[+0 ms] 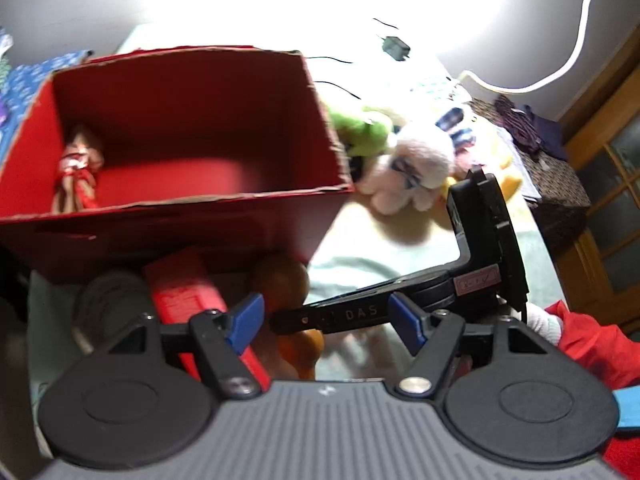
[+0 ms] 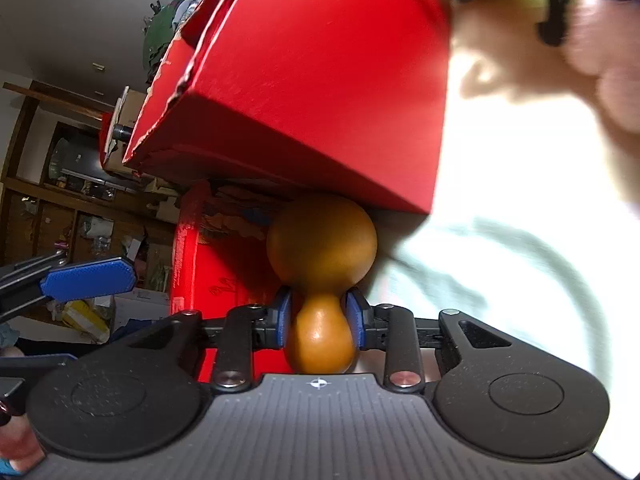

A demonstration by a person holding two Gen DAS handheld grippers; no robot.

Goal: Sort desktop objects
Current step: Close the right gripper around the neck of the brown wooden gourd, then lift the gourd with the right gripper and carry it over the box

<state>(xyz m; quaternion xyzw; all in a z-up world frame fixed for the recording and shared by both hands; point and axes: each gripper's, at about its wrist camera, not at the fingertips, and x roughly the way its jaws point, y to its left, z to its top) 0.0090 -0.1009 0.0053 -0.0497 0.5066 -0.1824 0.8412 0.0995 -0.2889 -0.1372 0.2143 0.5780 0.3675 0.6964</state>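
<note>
An orange gourd-shaped toy (image 2: pixel 322 240) lies against the foot of a big open red cardboard box (image 2: pixel 320 80). My right gripper (image 2: pixel 320 316) is shut on the gourd's narrow waist. In the left wrist view the gourd (image 1: pixel 280 284) shows just in front of the red box (image 1: pixel 192 216), with a black finger (image 1: pixel 344 314) of the right gripper reaching in from the right. My left gripper (image 1: pixel 326 320) hangs open above that finger and holds nothing. A small doll (image 1: pixel 78 168) lies in the box's left corner.
A flat red packet (image 1: pixel 188 292) and a grey cylinder (image 1: pixel 108 304) lie by the box's front wall. Green (image 1: pixel 364 130), pink (image 1: pixel 412 168) and yellow plush toys are piled right of the box. A pale cloth (image 2: pixel 520 260) covers the table. A red sleeve (image 1: pixel 592 344) shows at right.
</note>
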